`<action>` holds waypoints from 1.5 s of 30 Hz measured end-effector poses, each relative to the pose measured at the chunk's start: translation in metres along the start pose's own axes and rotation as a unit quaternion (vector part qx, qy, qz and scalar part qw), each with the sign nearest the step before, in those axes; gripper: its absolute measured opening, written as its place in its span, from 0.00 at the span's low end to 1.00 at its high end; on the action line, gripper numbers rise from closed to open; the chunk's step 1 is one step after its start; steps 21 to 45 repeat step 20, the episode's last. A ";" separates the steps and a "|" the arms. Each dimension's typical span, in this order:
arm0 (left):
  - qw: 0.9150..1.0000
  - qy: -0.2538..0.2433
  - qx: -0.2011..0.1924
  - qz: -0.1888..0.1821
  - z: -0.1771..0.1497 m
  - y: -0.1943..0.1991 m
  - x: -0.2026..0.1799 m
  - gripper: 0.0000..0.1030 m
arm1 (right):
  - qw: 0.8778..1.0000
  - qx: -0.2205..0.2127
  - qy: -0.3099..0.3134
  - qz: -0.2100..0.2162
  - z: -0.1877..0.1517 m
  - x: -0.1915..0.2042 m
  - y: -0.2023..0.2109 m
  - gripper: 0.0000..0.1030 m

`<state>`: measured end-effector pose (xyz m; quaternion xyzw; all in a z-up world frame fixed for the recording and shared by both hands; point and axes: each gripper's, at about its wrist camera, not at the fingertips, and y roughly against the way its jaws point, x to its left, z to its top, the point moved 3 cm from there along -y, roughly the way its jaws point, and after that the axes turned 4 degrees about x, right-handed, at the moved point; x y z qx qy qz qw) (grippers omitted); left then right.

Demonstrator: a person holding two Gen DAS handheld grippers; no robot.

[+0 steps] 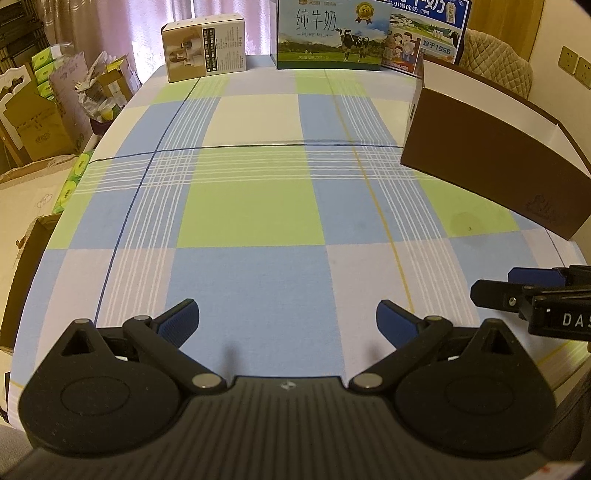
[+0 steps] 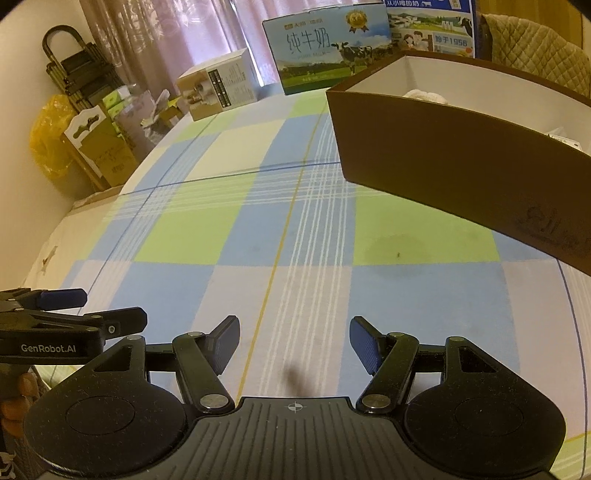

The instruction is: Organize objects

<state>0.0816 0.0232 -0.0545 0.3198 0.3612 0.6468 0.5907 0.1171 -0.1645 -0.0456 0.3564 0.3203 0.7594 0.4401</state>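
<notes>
While both tools sit low at the near edge of the table, neither has anything in its grip. The left gripper (image 1: 287, 323) has its jaws spread wide over bare checked tablecloth (image 1: 251, 206), blue pads angled outward, and nothing lies between them. The right gripper (image 2: 293, 345) is likewise parted and empty, just beside the left one; each shows at the edge of the other's view. Held like this, side by side and open, they look parked in a ready pose, not reaching for anything.

Past them the cloth is bare across the middle of the table, apart from a faint stain near the brown box. That brown box (image 2: 454, 162) stands to the right, lid off, its white inside open upward, which suits it as the bin for loose things. From the right wrist view something pale and crumpled (image 2: 424, 95) lies inside against the far wall, and a bit of something white shows near the right edge; what either is I cannot tell. Judging by the cleared cloth, the sorting seems largely done.

Along the far edge stand three cartons, upright and well apart from the brown box: a small beige box (image 1: 205, 48) at the left, a milk carton (image 1: 332, 35) with a cow on it in the middle, and a blue carton (image 1: 428, 33) partly behind it. They look pushed back to keep the working area clear.
</notes>
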 end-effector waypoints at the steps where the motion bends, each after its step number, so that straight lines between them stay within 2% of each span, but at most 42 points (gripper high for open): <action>1: 1.000 0.000 0.000 0.000 0.000 0.000 0.000 0.98 | 1.000 0.000 0.000 0.000 0.000 0.000 0.000 0.61; 45: 1.000 -0.002 0.002 -0.002 0.001 -0.004 -0.001 0.98 | 1.000 0.005 -0.002 -0.003 -0.002 -0.002 -0.002 0.61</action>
